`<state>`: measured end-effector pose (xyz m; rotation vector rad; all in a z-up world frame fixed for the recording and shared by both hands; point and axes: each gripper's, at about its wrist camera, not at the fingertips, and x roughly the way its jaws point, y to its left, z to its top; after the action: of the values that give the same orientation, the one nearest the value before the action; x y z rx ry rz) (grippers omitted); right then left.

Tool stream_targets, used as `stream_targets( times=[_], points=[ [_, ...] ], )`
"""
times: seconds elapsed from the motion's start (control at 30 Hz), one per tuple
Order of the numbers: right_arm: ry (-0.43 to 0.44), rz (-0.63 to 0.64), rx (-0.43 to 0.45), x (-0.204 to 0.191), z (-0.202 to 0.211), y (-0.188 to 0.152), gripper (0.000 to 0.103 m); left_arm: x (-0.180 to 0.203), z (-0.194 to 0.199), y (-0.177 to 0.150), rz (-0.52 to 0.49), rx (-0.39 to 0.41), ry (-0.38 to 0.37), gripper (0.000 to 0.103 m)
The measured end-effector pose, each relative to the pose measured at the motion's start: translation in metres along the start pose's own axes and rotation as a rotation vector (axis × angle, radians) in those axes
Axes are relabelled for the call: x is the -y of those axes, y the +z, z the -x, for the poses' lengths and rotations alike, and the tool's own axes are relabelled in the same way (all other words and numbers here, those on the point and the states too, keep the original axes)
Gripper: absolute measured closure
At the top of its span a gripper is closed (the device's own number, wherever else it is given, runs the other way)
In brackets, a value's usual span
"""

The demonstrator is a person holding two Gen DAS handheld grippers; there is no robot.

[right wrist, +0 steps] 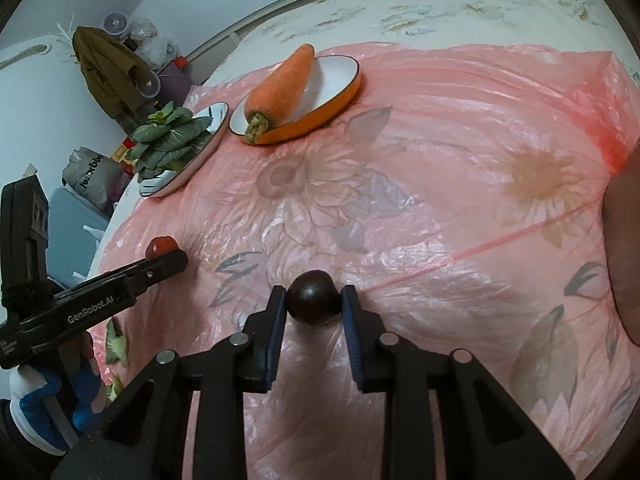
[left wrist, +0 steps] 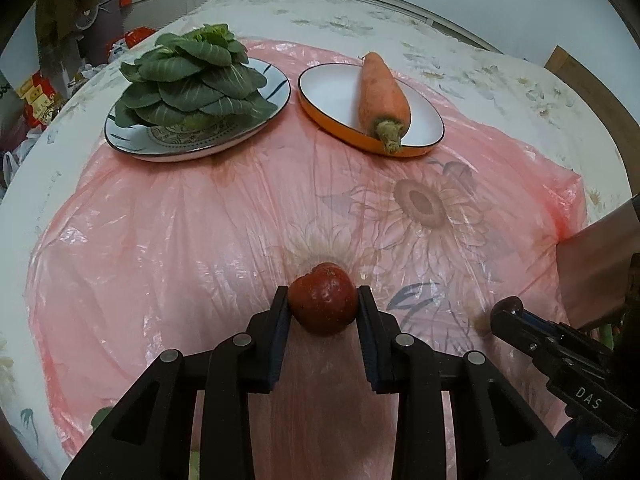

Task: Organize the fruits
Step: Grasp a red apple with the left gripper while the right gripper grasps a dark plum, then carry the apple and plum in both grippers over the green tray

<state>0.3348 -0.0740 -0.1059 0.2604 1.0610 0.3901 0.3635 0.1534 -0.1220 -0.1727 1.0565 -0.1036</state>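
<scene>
Fruits: two, one red fruit [left wrist: 323, 299] clamped in left gripper [left wrist: 323, 300], one dark fruit [right wrist: 315, 298] clamped in right gripper [right wrist: 315, 300]. Plates: two, upper frame.

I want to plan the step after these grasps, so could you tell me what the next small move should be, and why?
Probably lift both fruits straight up a little. The left gripper is shut on the red fruit and the right gripper on the dark fruit, both low over the pink plastic sheet. The plates are occupied by greens and a carrot.
</scene>
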Motion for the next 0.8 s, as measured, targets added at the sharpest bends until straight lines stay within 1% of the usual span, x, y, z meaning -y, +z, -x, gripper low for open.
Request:
stream_targets(
  times=[0.3,0.43,0.63,0.8],
  points=[
    [-0.012,0.044,0.003,-0.003,0.025,-0.009,0.085,0.008,0.019,-0.007,-0.018,0.015,0.024,0.075],
    [-0.02,0.055,0.008,0.0,0.042,-0.018,0.085,0.018,0.034,-0.014,-0.046,0.021,0.035,0.075],
    [-0.033,0.059,0.018,0.007,0.072,-0.038,0.085,0.045,0.054,-0.031,-0.067,0.023,0.04,0.075],
    [-0.047,0.083,-0.001,0.014,0.089,-0.061,0.085,0.074,0.062,-0.054,-0.105,0.003,0.047,0.075]
  ],
)
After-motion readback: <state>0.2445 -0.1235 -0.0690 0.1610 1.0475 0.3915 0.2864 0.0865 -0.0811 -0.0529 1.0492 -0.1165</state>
